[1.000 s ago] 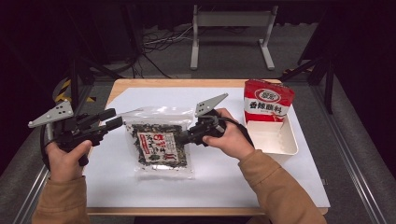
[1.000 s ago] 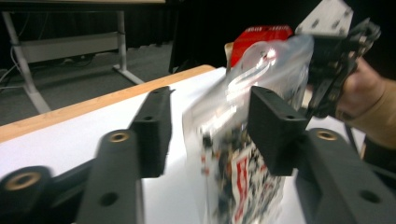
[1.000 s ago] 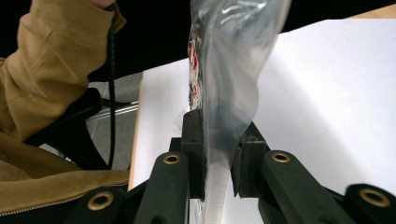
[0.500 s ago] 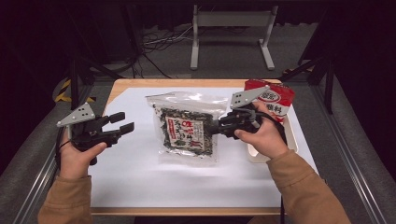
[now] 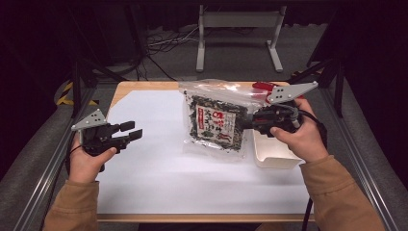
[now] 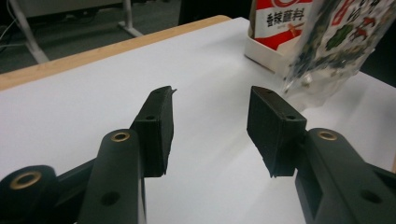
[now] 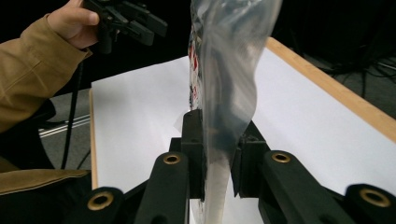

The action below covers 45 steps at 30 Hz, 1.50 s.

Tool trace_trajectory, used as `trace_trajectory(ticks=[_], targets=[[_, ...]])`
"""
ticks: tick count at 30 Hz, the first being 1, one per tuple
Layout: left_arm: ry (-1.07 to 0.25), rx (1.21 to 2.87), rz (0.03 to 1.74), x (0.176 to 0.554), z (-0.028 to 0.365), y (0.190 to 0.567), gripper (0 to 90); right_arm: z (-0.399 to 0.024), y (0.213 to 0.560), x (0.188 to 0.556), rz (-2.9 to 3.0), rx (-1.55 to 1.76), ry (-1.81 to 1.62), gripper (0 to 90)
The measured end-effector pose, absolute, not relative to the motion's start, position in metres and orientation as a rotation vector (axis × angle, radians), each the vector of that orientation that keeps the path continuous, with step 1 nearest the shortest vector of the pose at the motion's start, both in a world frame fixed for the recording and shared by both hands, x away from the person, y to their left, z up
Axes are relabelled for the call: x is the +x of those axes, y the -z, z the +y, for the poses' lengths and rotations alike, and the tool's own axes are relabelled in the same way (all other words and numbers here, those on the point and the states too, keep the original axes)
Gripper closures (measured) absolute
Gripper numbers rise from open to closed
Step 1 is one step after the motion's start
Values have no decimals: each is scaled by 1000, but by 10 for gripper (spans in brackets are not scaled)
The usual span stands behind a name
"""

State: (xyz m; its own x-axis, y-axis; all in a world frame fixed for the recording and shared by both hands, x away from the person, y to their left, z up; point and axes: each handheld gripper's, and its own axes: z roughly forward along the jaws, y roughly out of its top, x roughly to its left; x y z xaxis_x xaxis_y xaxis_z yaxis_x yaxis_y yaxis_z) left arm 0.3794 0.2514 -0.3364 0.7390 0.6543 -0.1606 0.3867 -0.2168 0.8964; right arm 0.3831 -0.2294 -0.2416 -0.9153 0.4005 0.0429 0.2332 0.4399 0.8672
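Note:
A clear bag of dark dried seaweed [image 5: 215, 122] with a printed label hangs upright above the white table sheet [image 5: 159, 168]. My right gripper [image 5: 248, 123] is shut on its right edge. In the right gripper view the two pads pinch the plastic of the bag [image 7: 229, 60] at the gripper [image 7: 219, 154]. My left gripper [image 5: 131, 133] hovers low over the left side of the sheet, open, with nothing between its pads [image 6: 156, 126]. Its jaws have just been closing a little. From the left gripper [image 6: 210, 128] the bag [image 6: 336, 42] shows at the far right.
A white tray [image 5: 272, 155] sits at the right of the table, under my right hand. A red and white packet [image 6: 280, 21] stands in that tray [image 6: 259, 49], its top [image 5: 262, 86] peeking out behind the bag. A wooden table edge [image 5: 139, 86] borders the sheet.
The right gripper has carried the bag up and to the right, from the table's middle towards the tray. The left gripper has drawn away from the bag and sunk to the left.

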Motion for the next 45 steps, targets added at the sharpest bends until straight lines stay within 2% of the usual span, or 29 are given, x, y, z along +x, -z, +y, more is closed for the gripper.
trace_trajectory(ticks=[10,13,21,29,32,37,45], targets=[[-329,1878,869,391,254,358,459,-259,228,380,2449,602,-1441,774],[-302,1872,881,392,257,365,459,-268,225,379,2428,616,-1433,774],[-335,1909,883,395,258,385,455,-298,222,375,2367,682,-1396,774],[-349,1910,878,398,260,396,392,-321,224,372,2315,752,-1369,773],[-295,1893,937,400,259,400,326,-327,223,370,2295,768,-1360,774],[-315,1911,955,402,260,406,245,-336,223,367,2267,797,-1327,773],[-317,1900,980,402,263,409,184,-354,228,364,2230,868,-1316,774]])
